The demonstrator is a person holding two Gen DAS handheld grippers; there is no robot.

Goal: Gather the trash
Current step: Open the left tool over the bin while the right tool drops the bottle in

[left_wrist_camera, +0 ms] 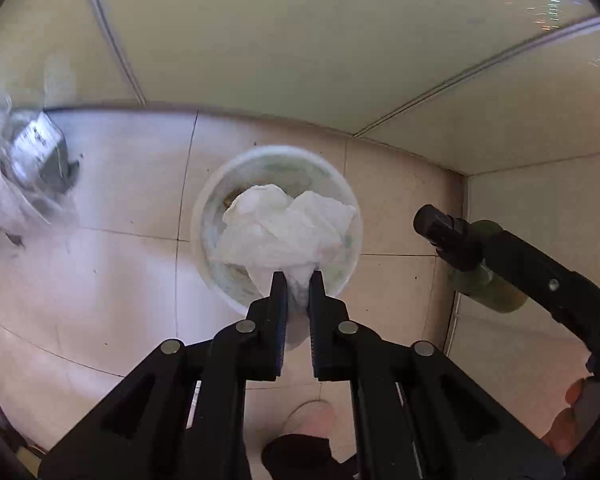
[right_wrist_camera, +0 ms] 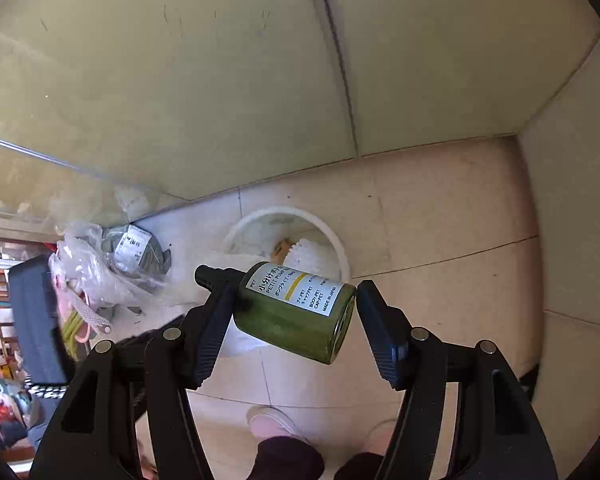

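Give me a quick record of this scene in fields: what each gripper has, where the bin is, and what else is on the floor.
left gripper: shut on crumpled white tissue, above the bin
right gripper: shut on green pump bottle, held end to end
white bin: round, on the tiled floor, some waste inside
clear plastic bag: on the floor by the wall
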